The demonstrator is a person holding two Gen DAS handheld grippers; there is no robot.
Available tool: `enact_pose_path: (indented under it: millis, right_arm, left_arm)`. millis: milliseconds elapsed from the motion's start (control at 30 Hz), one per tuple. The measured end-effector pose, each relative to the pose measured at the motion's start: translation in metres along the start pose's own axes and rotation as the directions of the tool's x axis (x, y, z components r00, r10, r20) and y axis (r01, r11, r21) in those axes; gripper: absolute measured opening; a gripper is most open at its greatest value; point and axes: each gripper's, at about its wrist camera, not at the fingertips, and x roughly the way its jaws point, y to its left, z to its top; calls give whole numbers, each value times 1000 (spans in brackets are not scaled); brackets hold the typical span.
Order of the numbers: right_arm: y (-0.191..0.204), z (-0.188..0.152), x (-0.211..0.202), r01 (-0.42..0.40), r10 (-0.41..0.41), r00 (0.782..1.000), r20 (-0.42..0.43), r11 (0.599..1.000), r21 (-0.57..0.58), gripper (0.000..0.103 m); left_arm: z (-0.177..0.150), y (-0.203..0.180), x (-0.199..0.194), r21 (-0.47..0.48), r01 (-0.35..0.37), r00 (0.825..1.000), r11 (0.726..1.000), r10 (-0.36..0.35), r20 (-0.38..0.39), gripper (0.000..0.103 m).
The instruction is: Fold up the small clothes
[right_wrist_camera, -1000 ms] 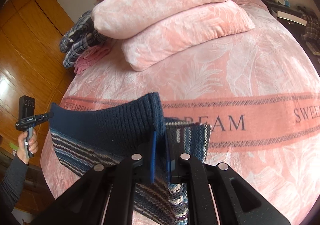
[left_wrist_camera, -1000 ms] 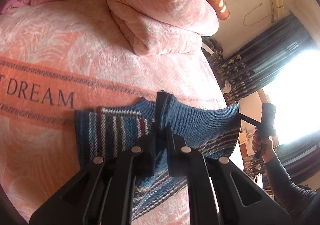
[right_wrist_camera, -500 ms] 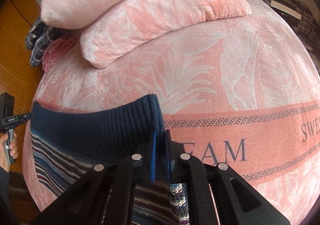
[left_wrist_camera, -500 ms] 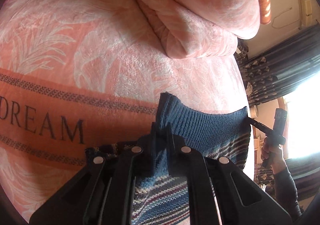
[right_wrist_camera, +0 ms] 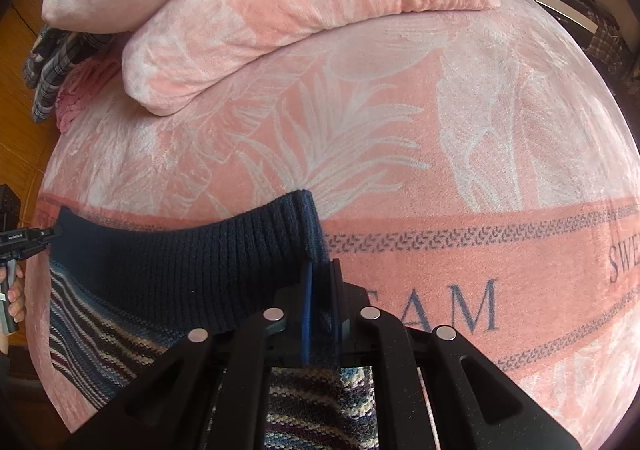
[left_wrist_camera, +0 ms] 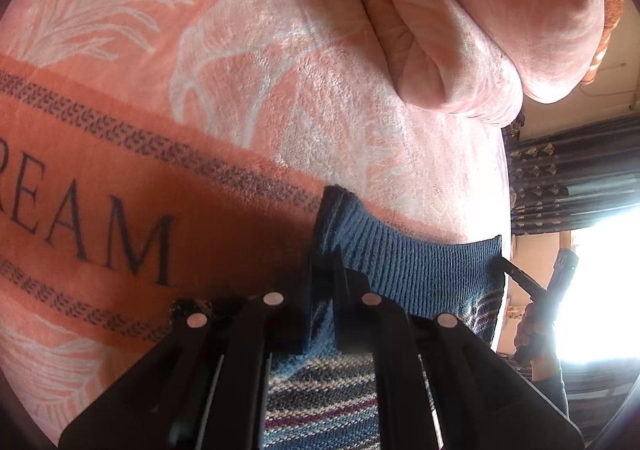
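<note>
One sweater, two grippers, and a few other things on one bed.

There is one striped knitted sweater (right_wrist_camera: 168, 282) with a dark blue ribbed band, and two black grippers: the left gripper (left_wrist_camera: 322, 270) and the right gripper (right_wrist_camera: 322, 274), each with two fingers. One pink blanket (right_wrist_camera: 460, 154) covers the bed, and on it lies one folded pink quilt (right_wrist_camera: 280, 6), doubled into two thick layers. Beside the quilt there is one checked cloth (right_wrist_camera: 52, 62) and one pink cloth (right_wrist_camera: 76, 98). One dark curtain (left_wrist_camera: 576, 174) hangs at one bright window (left_wrist_camera: 600, 282).
</note>
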Motion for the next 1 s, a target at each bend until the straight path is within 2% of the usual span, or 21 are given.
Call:
enact_pose_path:
  millis: [133,367,400,433,467,500,533,567,600,633,667,700,767,800,833,867,933,1000]
  right_arm:
    - [-1,5,-2,-14,14,1000,7,1000,18,7]
    - [-7,-3,36,-9,11,999,-50,999,52,9]
    - [-9,-5,42,-1,4,998,-65,999,54,17]
    - [-9,-8,45,22,-18,997,-75,999,43,31]
    - [-8,-11,42,51,-49,997,-59,998,31,38]
    - [-7,-13,33,56,-56,998,-23,998,24,42]
    - [-7,-16,21,46,-47,999,18,998,31,42]
    - [-10,-18,8,15,-18,998,55,999,46,41]
    - [-16,-21,-5,-34,27,996,90,997,74,34]
    - [-20,-24,-14,-65,55,993,108,994,92,28]
    - [-21,-28,-20,-91,81,991,108,992,92,24]
    - [-22,-33,-23,-108,97,989,111,990,91,21]
    - [-25,-42,-21,-141,132,987,90,985,101,17]
    - [-27,-45,-13,-142,136,989,62,983,113,14]
    - [-31,-49,-3,-124,120,992,32,985,123,12]
    - [-34,-51,8,-104,104,995,4,986,132,11]
    - [-41,-54,17,-109,111,994,1,982,152,9]
    - [-42,-52,9,-124,124,992,15,977,175,11]
  left_arm:
    - [4,-3,-9,6,15,1000,1000,-15,20,6]
    - [-6,24,27,-22,-82,996,996,81,-42,8]
    - [-8,26,31,-24,-92,995,996,90,-44,11]
    - [-9,26,30,-20,-104,994,994,104,-29,14]
    - [-10,24,27,-15,-124,992,992,123,-10,21]
    - [-12,20,20,-9,-166,986,986,166,22,29]
    - [-15,15,8,-3,-221,973,975,220,69,40]
    - [-19,6,-4,18,-260,958,965,256,126,39]
    - [-25,-4,-15,53,-245,957,968,233,173,39]
    - [-33,-13,-24,87,-192,966,978,172,193,38]
    - [-40,-21,-27,122,-134,976,983,110,189,37]
    - [-47,-28,-25,156,-106,982,982,78,170,36]
    - [-57,-33,-10,195,-85,992,977,65,110,31]
    - [-56,-28,-1,186,-94,994,978,81,76,28]
    - [-58,-22,12,168,-125,992,978,119,49,21]
    - [-59,-12,21,148,-148,989,978,144,34,7]
    - [-60,2,24,106,-124,992,987,121,27,6]
    - [-59,4,12,72,-97,995,993,95,32,4]
